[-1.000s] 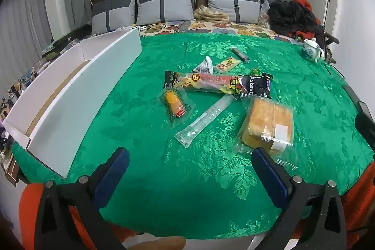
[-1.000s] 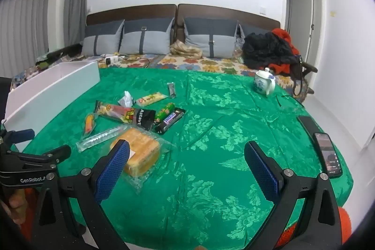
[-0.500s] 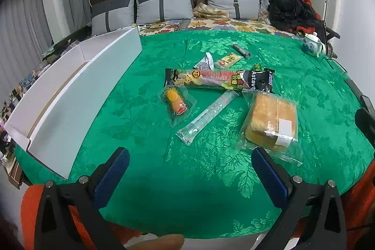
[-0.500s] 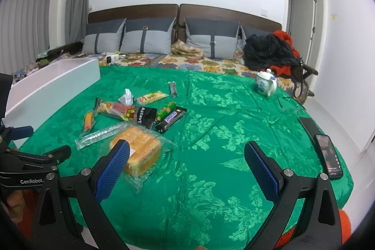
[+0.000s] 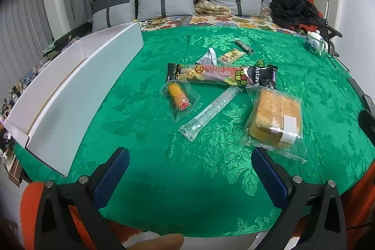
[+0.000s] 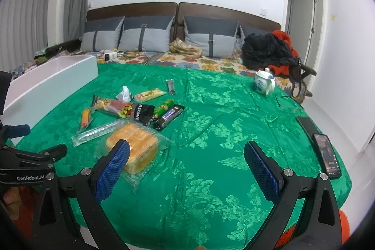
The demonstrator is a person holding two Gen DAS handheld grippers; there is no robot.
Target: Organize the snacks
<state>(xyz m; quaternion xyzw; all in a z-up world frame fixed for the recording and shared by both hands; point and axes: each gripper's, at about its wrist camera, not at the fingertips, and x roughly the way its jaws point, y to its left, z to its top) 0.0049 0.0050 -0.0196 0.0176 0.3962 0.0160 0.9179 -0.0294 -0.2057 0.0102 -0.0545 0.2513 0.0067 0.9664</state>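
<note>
Both the left gripper [image 5: 189,170] and right gripper [image 6: 186,163] gape wide, empty, near the wrapped cake [image 5: 275,117].

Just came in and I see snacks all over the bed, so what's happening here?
A person holds a two-finger gripper in each hand over a green patterned bedspread. Both the left gripper and right gripper are open and empty, hovering at the near edge. The snacks lie loose in a cluster: a clear-wrapped yellow sponge cake, a long clear plastic tube packet, a small sausage packet and a long red-and-black packet. The long white open box sits on the left; none is visibly inside.
</note>
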